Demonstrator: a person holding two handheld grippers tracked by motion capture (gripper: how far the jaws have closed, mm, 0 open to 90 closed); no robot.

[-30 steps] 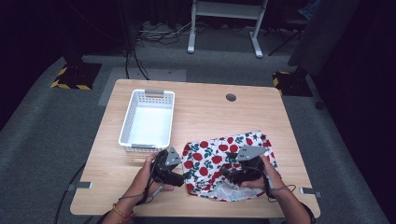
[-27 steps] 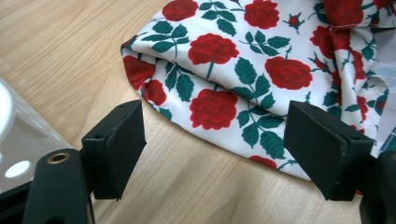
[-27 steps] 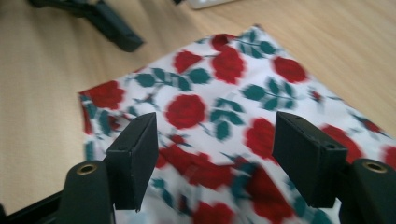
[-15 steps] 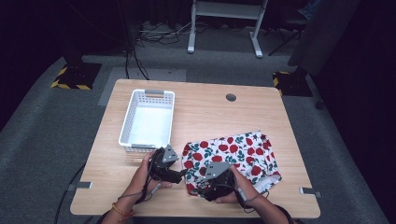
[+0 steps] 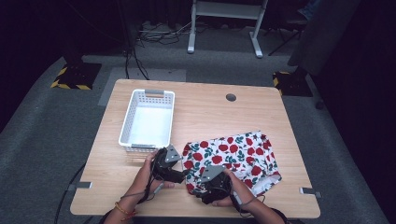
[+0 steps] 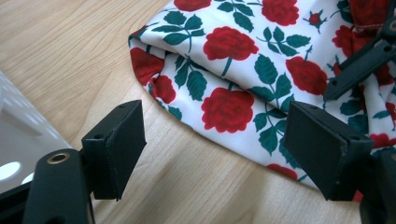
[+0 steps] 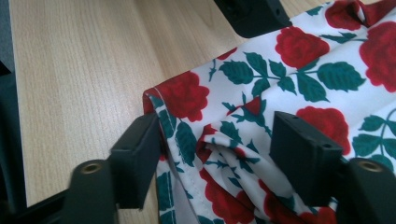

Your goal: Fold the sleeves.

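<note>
A white cloth printed with red roses and green leaves (image 5: 233, 156) lies spread on the near right part of the wooden table (image 5: 210, 112). My left gripper (image 5: 183, 172) sits at the cloth's left edge. In the left gripper view it (image 6: 219, 135) is open wide, with the folded cloth edge (image 6: 224, 79) lying between and beyond the jaws. My right gripper (image 5: 200, 182) is over the cloth's near left corner. In the right gripper view it (image 7: 219, 144) stands open, its jaws either side of a bunched fold of the cloth (image 7: 219, 140).
A white plastic basket (image 5: 127, 122) stands empty at the left of the table, just behind my left hand. A round cable hole (image 5: 230, 97) sits near the far edge. Bare wood stretches across the far half and beside the basket.
My right gripper has moved left, from the cloth's right part to its near left corner. The cloth lies flatter. The left gripper has barely shifted.
</note>
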